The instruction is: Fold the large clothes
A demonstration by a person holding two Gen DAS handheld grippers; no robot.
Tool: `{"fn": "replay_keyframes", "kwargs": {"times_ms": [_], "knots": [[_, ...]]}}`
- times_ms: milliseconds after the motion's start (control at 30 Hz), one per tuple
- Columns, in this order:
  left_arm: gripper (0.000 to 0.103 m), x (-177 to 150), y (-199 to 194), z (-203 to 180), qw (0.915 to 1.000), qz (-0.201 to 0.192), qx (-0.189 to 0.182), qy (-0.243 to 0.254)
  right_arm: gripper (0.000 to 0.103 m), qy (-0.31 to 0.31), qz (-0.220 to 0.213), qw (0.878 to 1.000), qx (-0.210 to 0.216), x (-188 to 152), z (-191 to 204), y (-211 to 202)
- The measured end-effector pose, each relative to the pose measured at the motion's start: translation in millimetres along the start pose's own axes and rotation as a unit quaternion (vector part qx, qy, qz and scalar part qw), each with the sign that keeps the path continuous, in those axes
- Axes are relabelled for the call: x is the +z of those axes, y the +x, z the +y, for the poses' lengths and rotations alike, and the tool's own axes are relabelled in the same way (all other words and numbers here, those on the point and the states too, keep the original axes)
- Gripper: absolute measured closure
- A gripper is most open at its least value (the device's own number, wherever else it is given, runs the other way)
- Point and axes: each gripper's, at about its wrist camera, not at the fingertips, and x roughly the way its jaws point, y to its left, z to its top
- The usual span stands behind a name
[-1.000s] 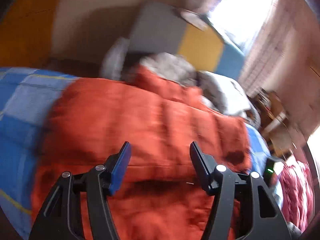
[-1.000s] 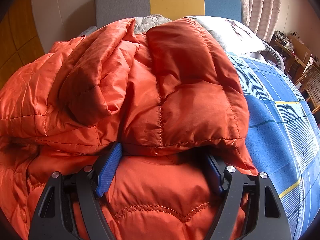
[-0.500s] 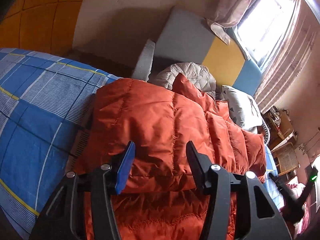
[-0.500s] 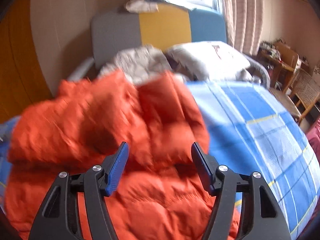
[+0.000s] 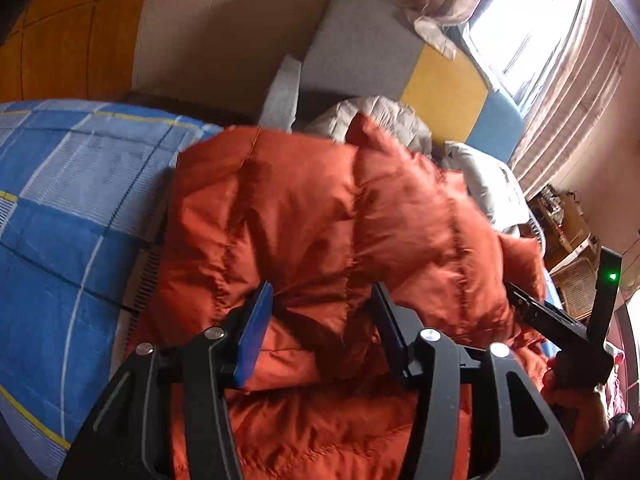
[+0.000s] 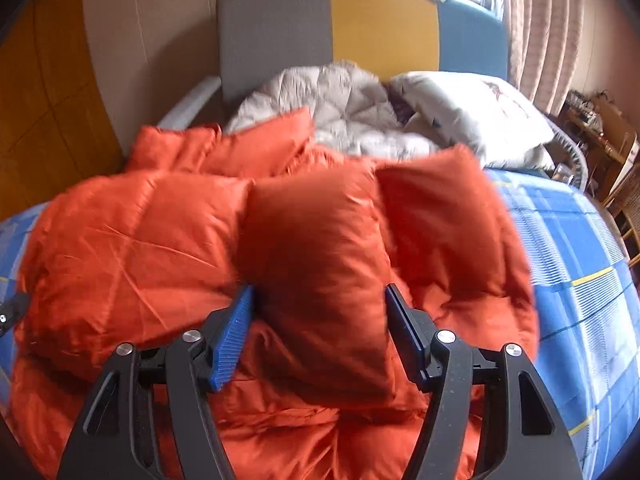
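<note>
Now orange jacket lies folded on bed, directly ahead of both claws, long axis left to right. Left claw and right claw wide open, holding nothing, equally near.

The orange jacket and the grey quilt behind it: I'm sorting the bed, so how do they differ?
The orange jacket is bright, lying folded mid-bed on the blue checked sheet; the grey quilt is pale, bunched against the headboard. The jacket has straight stitched panels, the quilt rounder ones. Both are puffy and quilted.
</note>
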Motion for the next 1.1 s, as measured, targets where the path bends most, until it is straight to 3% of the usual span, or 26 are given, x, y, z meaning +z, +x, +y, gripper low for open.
{"fn": "replay_keyframes", "kwargs": {"times_ms": [433, 500, 567, 767, 933, 1100], "knots": [[0.063, -9.9, 26.5, -0.5, 0.9997, 0.015, 0.02, 0.001, 0.032, -0.023, 0.015, 1.0, -0.003, -15.1, 1.3, 35.8], [0.058, -7.6, 18.5, -3.8, 0.9995, 0.016, 0.027, -0.001, 0.031, -0.024, 0.016, 1.0, -0.002, -13.9, 0.7, 32.2], [0.046, -4.5, 1.3, -8.0, 0.9996, -0.007, 0.028, 0.0, 0.029, -0.028, 0.025, 0.999, 0.0, -7.0, -1.5, 30.9], [0.044, 20.0, -17.9, -21.0, 0.9984, -0.051, 0.021, 0.012, 0.029, -0.01, -0.029, 1.0, 0.006, 16.3, -18.1, -10.3], [0.041, 39.6, -4.3, -33.2, 0.9983, -0.049, 0.026, 0.019, 0.029, 0.042, -0.038, 0.997, -0.061, 43.6, -46.5, -4.9], [0.041, 44.8, 17.8, -34.4, 0.9981, -0.025, 0.042, 0.038, 0.029, 0.086, -0.013, 0.993, -0.079, 59.5, -73.5, 24.2]]}}
